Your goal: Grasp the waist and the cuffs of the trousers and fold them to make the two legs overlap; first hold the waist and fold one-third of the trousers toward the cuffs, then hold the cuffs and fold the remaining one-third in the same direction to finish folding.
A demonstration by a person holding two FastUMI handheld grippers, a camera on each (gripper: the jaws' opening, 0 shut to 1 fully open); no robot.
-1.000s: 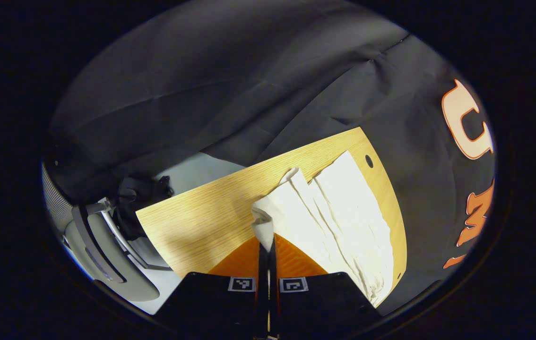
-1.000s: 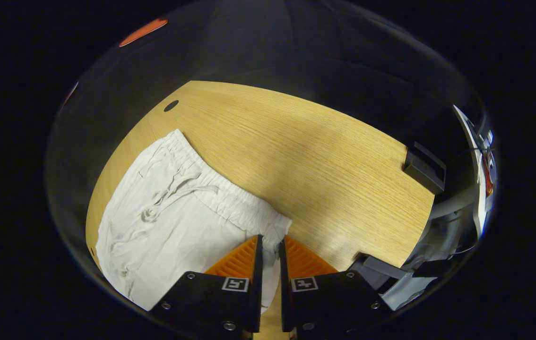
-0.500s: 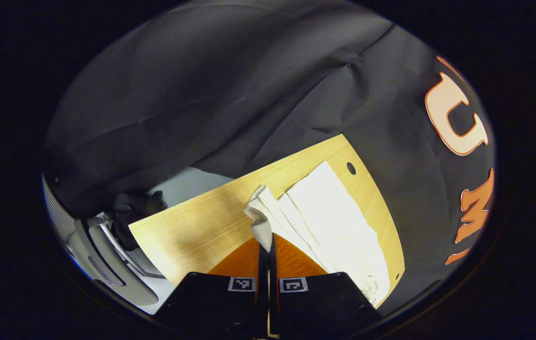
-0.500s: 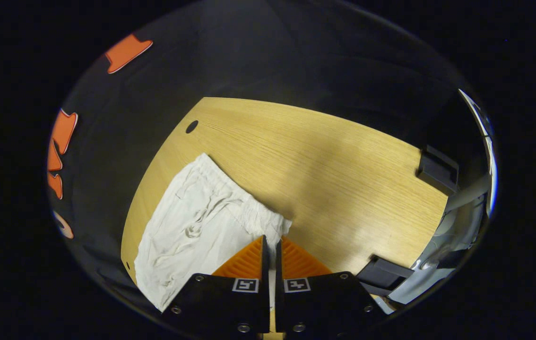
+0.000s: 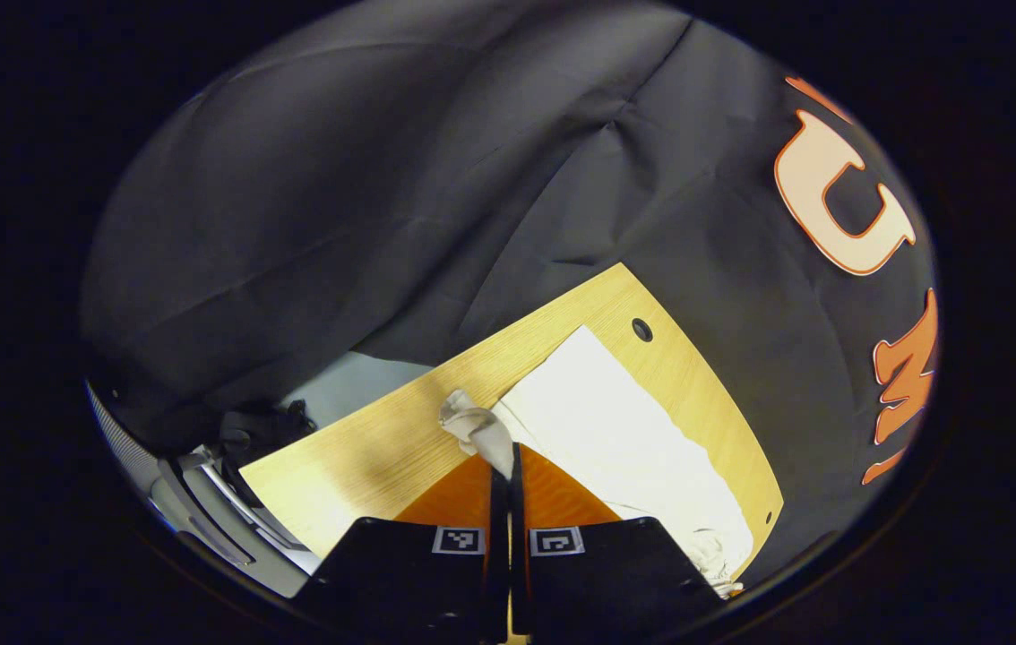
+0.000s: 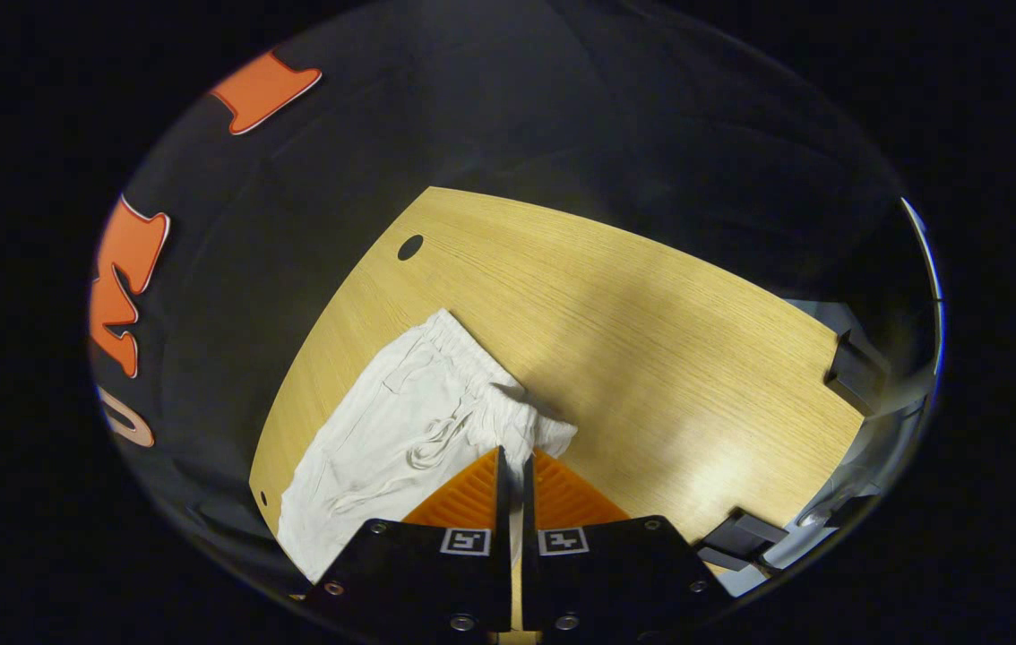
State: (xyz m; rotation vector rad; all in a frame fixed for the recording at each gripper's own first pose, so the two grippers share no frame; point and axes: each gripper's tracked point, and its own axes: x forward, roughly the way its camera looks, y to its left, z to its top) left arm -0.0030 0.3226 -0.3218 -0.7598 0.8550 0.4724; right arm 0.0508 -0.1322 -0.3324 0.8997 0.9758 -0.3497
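Note:
White trousers (image 5: pixel 615 430) lie along the far side of a light wooden table (image 5: pixel 383 448). My left gripper (image 5: pixel 508 457) is shut on the bunched cuff end (image 5: pixel 472 425), which it holds up off the table. In the right gripper view the elastic waist (image 6: pixel 490 394) with its drawstring (image 6: pixel 423 452) faces me. My right gripper (image 6: pixel 514 461) is shut on the near corner of the waistband, raised above the table (image 6: pixel 651 358). The rest of the cloth hangs down from both grips to the tabletop.
A round cable hole (image 5: pixel 641 330) marks the table's far corner, also seen as the hole (image 6: pixel 409 247) in the right gripper view. Black brackets (image 6: pixel 853 376) sit at the table's right edge. A grey chair (image 5: pixel 203 502) and dark bundle (image 5: pixel 257 430) stand beyond the left end.
Both grippers have risen with the cloth. The right gripper closed fully on the waistband. The cuff end bunched up and the trousers look smaller and farther below.

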